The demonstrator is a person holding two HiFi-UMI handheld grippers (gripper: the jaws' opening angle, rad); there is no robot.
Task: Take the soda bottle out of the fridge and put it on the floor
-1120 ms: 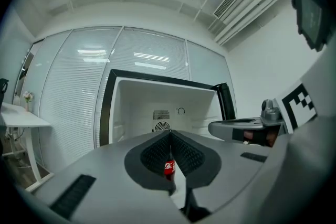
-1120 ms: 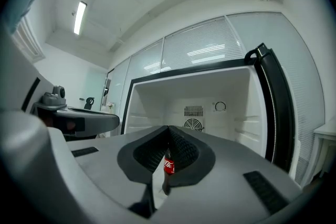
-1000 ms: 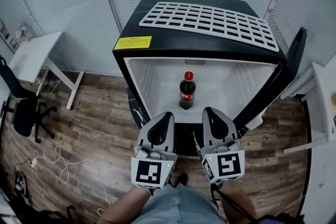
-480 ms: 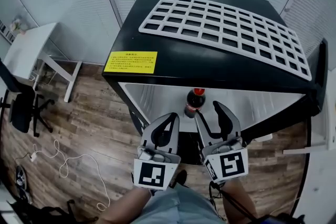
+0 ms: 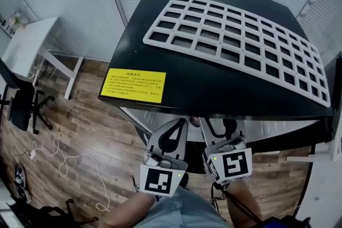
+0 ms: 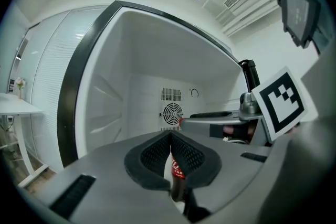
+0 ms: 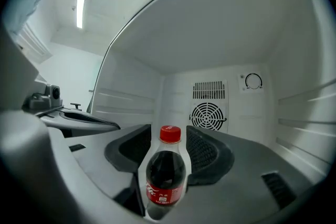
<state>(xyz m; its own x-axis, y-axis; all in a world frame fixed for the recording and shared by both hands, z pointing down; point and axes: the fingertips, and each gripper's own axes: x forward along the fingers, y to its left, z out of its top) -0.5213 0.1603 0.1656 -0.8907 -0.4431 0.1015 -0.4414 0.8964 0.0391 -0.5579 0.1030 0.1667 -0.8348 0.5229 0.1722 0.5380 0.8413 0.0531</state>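
Bottle (image 7: 166, 176) stands upright on the bottom of the fridge (image 5: 214, 83), long axis vertical and red-capped end up, right between the fingers (image 7: 207, 153) of the right gripper (image 7: 170, 134). Those fingers stand wide apart, one on each side of its body, and have just been opening. Neither pad presses on it, so it is framed, not held. It sits well back in the gap, so I judge the coming move to be a plain closing across the body, with little more reach needed.

The left gripper (image 6: 170, 136) has its fingers (image 6: 152, 157) together on nothing. The bottle shows only through the slit behind their tips, ahead of them. The right hand is thus the nearer and better placed. In the head view the black fridge top hides the bottle.

Writing: the bottle's red label (image 7: 160, 194) carries white script in the Coca-Cola manner, with small print below too fine to read. A yellow sticker (image 5: 136, 85) on the fridge top bears lines of dark print, also unreadable. Each gripper's cube (image 5: 163, 181) shows a black-and-white square marker.
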